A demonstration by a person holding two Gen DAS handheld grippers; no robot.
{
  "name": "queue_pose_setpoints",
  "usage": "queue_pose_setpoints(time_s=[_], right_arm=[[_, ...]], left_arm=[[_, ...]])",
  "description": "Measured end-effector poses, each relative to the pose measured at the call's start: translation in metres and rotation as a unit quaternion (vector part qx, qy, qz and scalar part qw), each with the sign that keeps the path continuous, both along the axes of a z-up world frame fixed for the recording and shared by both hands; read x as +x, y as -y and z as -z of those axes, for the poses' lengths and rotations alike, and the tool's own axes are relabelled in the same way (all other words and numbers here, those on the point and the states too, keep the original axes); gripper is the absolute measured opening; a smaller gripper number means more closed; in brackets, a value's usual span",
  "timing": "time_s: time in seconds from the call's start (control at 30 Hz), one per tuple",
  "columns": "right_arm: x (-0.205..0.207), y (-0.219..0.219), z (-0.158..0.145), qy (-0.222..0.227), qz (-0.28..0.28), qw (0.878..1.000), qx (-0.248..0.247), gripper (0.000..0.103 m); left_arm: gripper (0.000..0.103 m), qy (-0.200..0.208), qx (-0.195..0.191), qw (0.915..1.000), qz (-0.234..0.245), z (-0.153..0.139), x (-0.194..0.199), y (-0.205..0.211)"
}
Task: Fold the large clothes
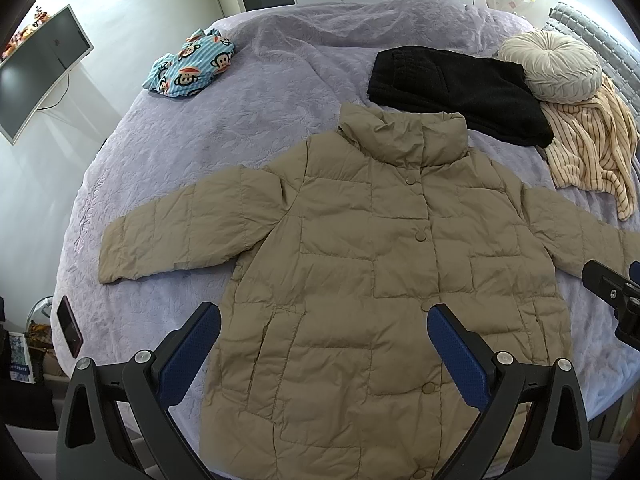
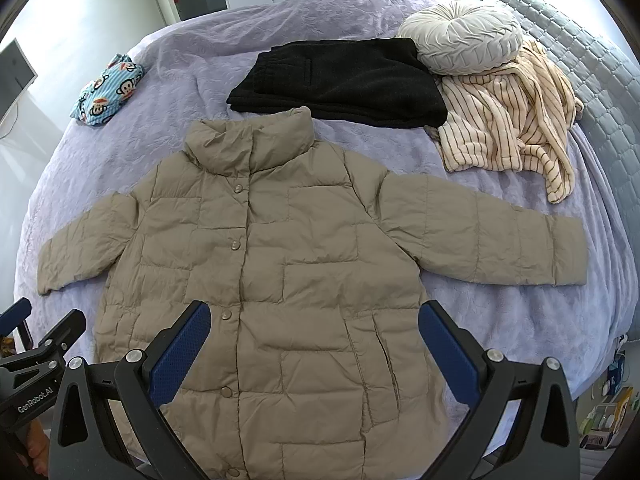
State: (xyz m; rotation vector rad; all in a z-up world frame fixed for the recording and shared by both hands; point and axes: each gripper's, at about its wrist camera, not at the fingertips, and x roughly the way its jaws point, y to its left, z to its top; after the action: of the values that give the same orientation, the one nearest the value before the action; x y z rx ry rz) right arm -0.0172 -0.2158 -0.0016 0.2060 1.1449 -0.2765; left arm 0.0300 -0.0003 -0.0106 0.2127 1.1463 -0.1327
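A tan quilted puffer jacket [image 1: 360, 264] [image 2: 280, 272] lies flat and buttoned on the lilac bedspread [image 1: 224, 128] [image 2: 132, 136], collar toward the far side and both sleeves spread out. My left gripper [image 1: 324, 320] hovers open above the jacket's lower left part, its blue pads [image 1: 192, 344] wide apart with nothing between them. Over the lower right part my right gripper [image 2: 314, 316] is also open and holds nothing. Each gripper shows at the edge of the other's view: the right one [image 1: 616, 292], the left one [image 2: 36, 344].
Beyond the collar lies a folded black garment [image 1: 460, 88] [image 2: 340, 80]. A round cream cushion [image 1: 552, 68] [image 2: 460, 40] sits on a striped cream robe [image 1: 588, 148] [image 2: 508, 120]. A blue monkey-print cloth [image 1: 188, 64] [image 2: 108, 92] is far left. A phone [image 1: 70, 326] lies at the bed's left edge.
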Motion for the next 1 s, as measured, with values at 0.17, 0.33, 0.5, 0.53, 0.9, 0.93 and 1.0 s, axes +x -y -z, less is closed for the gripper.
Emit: queue_pose_setpoints(time_s=[0.17, 0.33, 0.5, 0.53, 0.9, 0.93, 1.0], right_arm=[[0.0, 0.0, 0.0, 0.0, 0.0, 1.0, 0.0, 0.103], [0.0, -0.001, 0.002, -0.004, 0.001, 1.0, 0.0, 0.103], [0.0, -0.001, 0.001, -0.004, 0.0, 1.0, 0.002, 0.103], [-0.001, -0.001, 0.004, -0.016, 0.002, 1.0, 0.013, 0.103], [-0.002, -0.004, 0.005, -0.02, 0.001, 1.0, 0.013, 0.103], [-0.003, -0.006, 0.004, -0.018, 0.001, 0.999, -0.031, 0.103], [-0.005, -0.009, 0.005, -0.021, -0.001, 1.0, -0.018, 0.103]], left_arm=[[0.103, 0.0, 0.0, 1.0, 0.001, 0.0, 0.0, 0.0], [0.103, 0.0, 0.0, 1.0, 0.001, -0.001, 0.0, 0.001], [0.103, 0.0, -0.001, 1.0, 0.001, -0.001, 0.0, 0.001], [0.103, 0.0, -0.002, 1.0, 0.001, -0.002, 0.0, 0.0], [0.103, 0.004, -0.011, 0.9999, -0.001, -0.004, -0.006, -0.005], [0.103, 0.004, -0.014, 0.9999, -0.002, -0.004, -0.007, -0.006], [0.103, 0.004, -0.019, 0.9998, -0.003, -0.004, -0.008, -0.01]])
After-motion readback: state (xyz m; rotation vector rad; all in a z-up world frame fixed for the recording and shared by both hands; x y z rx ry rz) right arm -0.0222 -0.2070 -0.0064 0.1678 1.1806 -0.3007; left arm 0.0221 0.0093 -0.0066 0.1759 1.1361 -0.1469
